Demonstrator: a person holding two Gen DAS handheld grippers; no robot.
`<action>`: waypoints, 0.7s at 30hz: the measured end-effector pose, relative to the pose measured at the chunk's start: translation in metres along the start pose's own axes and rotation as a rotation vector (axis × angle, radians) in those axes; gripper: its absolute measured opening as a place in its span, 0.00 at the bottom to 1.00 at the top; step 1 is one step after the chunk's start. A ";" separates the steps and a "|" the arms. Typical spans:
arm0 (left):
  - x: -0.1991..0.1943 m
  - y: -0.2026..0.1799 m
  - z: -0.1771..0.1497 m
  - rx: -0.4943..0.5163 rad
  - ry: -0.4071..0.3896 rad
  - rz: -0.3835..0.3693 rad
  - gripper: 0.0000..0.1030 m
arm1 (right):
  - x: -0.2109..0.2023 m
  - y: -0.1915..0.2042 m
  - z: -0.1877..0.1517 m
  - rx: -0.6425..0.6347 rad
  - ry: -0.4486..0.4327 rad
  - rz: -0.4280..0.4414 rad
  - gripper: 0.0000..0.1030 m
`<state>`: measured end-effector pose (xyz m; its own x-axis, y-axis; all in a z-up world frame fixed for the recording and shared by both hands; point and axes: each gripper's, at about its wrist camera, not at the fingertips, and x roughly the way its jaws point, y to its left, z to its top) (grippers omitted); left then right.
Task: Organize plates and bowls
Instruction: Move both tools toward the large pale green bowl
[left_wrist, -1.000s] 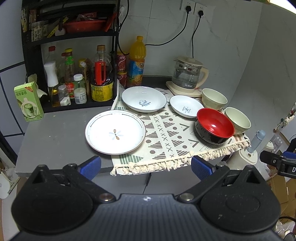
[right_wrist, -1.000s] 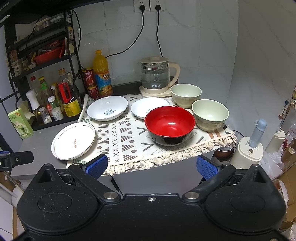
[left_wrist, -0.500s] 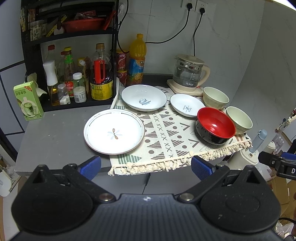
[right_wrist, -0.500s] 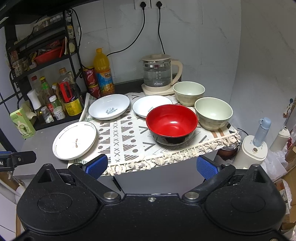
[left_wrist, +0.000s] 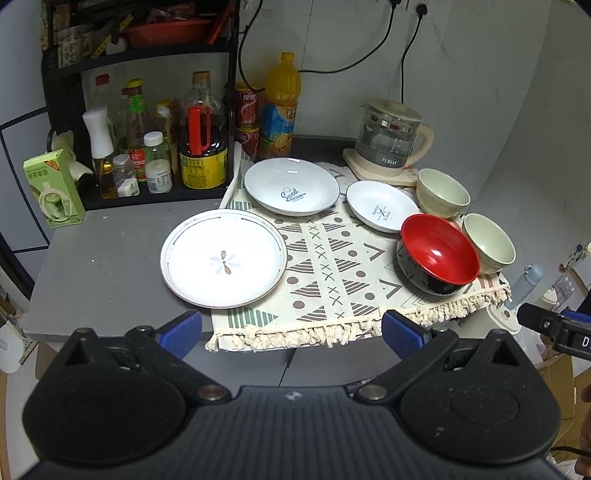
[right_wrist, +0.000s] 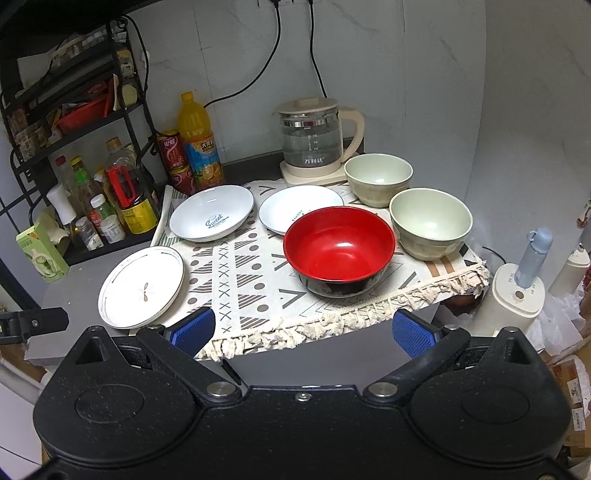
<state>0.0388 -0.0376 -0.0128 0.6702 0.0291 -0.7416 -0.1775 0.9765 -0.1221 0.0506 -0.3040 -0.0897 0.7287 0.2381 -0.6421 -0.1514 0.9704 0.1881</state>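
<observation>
Both tools are out in front of the desk (left_wrist: 103, 251), none of the crockery touched. The left tool (left_wrist: 291, 330) hangs with its blue pads spread wide and nothing between them, short of the desk's near edge; just beyond its left pad sits the flower plate (left_wrist: 223, 258), half on the bare grey top and half lapping the patterned cloth (left_wrist: 332, 273). Farther back on the cloth lies the "Sweet" plate (left_wrist: 291, 190), and to its right the small plate (left_wrist: 382, 210), well apart from the tool. Over on the right, the right tool (right_wrist: 303, 330) is likewise released, pads wide, empty, hovering off the fringed edge of the cloth; the red bowl (right_wrist: 338, 247) stands straight ahead of it, nearest of all the bowls. Behind that bowl, to the right, the front green bowl (right_wrist: 430, 221) sits near the cloth's corner, and the rear green bowl (right_wrist: 378, 177) is just beside the glass kettle (right_wrist: 314, 142). The red bowl may be touching the small plate's rim, though the angle makes that hard to call. All bowls upright, mouths up; every plate flat.
</observation>
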 end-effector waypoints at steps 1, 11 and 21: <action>0.004 -0.001 0.003 -0.001 0.008 -0.003 1.00 | 0.003 -0.002 0.002 0.004 0.005 0.003 1.00; 0.055 -0.021 0.043 0.031 0.059 -0.037 0.99 | 0.041 -0.018 0.028 0.040 0.043 0.000 1.00; 0.112 -0.035 0.091 0.055 0.097 -0.116 0.98 | 0.085 -0.032 0.061 0.086 0.066 -0.055 1.00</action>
<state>0.1855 -0.0490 -0.0320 0.6108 -0.1022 -0.7852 -0.0618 0.9824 -0.1760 0.1576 -0.3169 -0.1051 0.6883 0.1893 -0.7003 -0.0524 0.9758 0.2123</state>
